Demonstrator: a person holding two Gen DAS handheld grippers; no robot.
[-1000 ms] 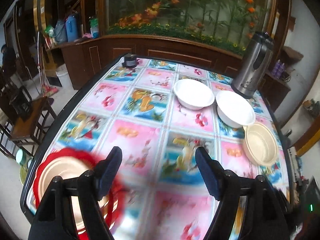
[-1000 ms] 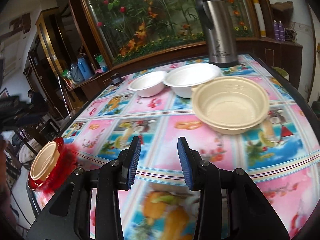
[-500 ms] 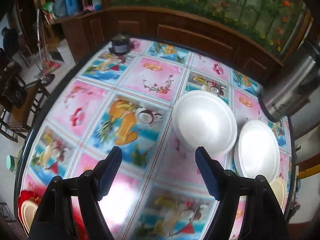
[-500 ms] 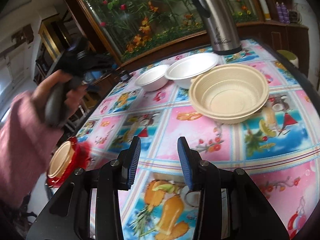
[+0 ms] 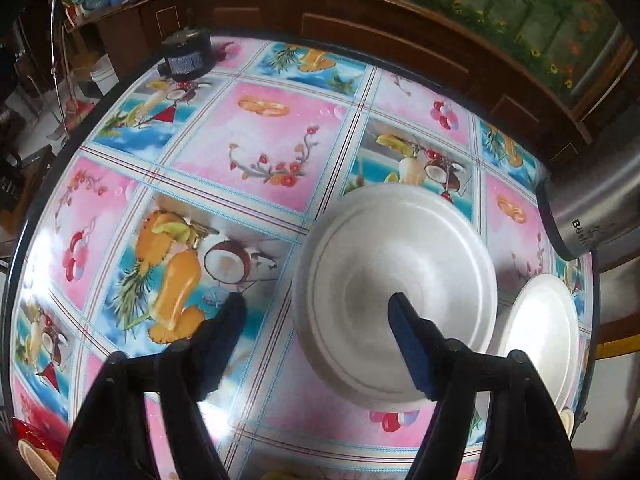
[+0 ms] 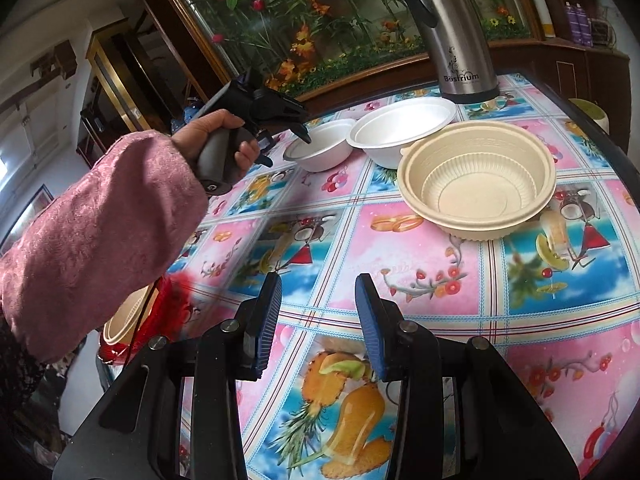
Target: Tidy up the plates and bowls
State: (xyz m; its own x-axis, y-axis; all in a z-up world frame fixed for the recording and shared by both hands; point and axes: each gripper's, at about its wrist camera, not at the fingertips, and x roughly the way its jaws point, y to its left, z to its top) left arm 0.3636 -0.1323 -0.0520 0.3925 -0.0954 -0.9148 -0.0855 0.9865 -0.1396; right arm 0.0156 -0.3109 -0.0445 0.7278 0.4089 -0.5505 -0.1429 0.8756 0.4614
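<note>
My left gripper [image 5: 318, 308] is open and hangs above the near left rim of a small white foam bowl [image 5: 396, 288]; the rim lies between its fingers, not touching. A larger white bowl [image 5: 540, 332] sits to its right. In the right wrist view the left gripper [image 6: 296, 128] hovers over that small white bowl [image 6: 324, 148], next to the larger white bowl [image 6: 400, 128] and a beige ribbed bowl [image 6: 480, 188]. My right gripper [image 6: 318, 312] is open and empty, low over the tablecloth. A red plate with a beige bowl [image 6: 132, 316] sits at the table's left edge.
A steel thermos [image 6: 452, 28] stands at the back behind the bowls, also at the right in the left wrist view [image 5: 596, 200]. A small black jar [image 5: 188, 56] sits at the far table edge. Wooden cabinets and chairs surround the round table [image 6: 440, 288].
My left gripper has moved forward and right across the table, from over the red plate to above the small white bowl. The right gripper has stayed almost still.
</note>
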